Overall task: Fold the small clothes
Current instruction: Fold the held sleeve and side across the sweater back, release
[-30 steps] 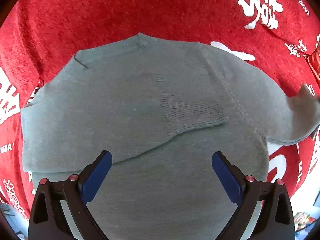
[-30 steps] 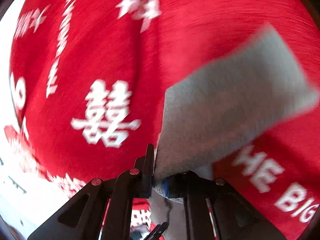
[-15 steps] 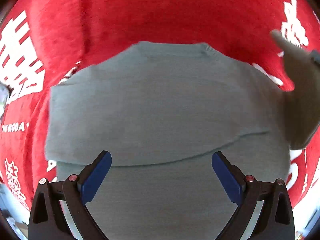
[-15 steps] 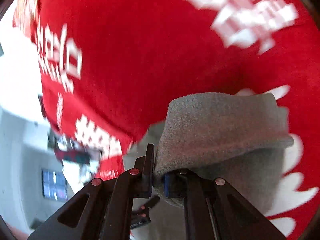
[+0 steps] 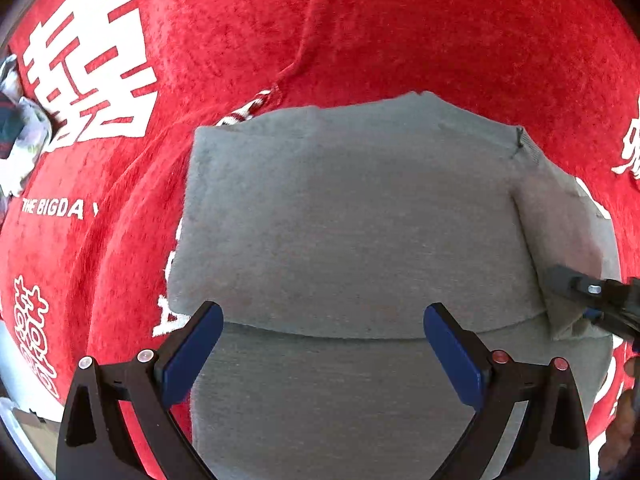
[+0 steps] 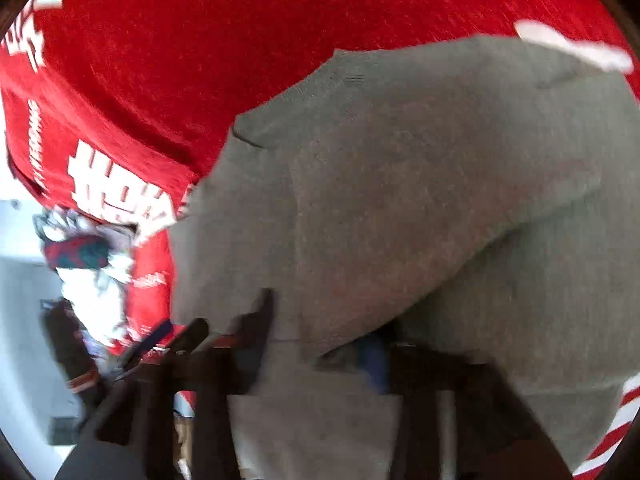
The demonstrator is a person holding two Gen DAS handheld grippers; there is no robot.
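A small grey knit sweater (image 5: 352, 232) lies partly folded on a red cloth (image 5: 400, 32) with white lettering. My left gripper (image 5: 322, 356) is open and empty, hovering above the sweater's lower half. My right gripper (image 5: 592, 300) shows at the right edge of the left wrist view, holding the sweater's right sleeve (image 5: 560, 232) folded over the body. In the blurred right wrist view the right gripper (image 6: 320, 344) has grey sleeve cloth (image 6: 400, 220) between its fingers, laid across the sweater.
A heap of other clothes (image 6: 88, 264) lies past the red cloth's left edge; it also shows in the left wrist view (image 5: 16, 136). A ridge runs through the red cloth (image 5: 308, 40) beyond the sweater.
My right gripper has carried the right sleeve from out on the red cloth inward over the sweater's body. The left gripper has stayed open above the sweater while its view shifted.
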